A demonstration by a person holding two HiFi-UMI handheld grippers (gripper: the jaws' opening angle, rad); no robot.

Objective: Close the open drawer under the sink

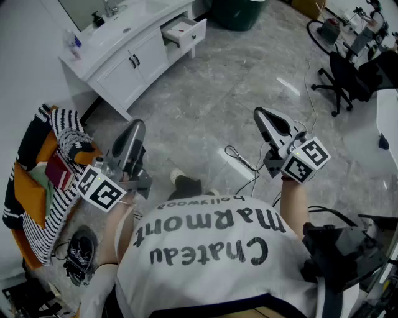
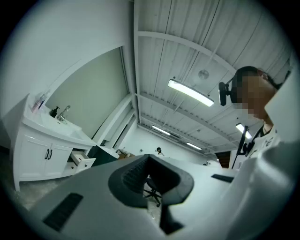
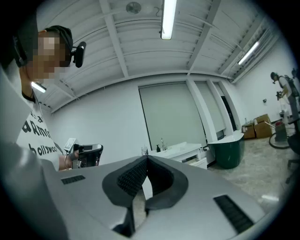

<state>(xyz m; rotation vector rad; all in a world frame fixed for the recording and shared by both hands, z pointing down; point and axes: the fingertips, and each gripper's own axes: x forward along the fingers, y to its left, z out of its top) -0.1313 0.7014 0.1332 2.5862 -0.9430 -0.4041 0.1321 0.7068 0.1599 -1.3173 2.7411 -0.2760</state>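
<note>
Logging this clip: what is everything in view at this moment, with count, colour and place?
vanity cabinet: one, white, top left, against the wall
drawer: one, white, pulled open at the vanity's far end
faucet: one, metal, on the vanity top
tub: one, dark green, top centre, beyond the drawer
office chair: one, black, right side
cable: one, black, on the floor between the grippers
floor: one, grey marble, centre
clothes pile: one, black-and-white striped with orange, left edge
shirt: one, white with dark lettering, bottom
left gripper: one, grey, shut and empty, lower left
right gripper: one, grey, shut and empty, centre right
</note>
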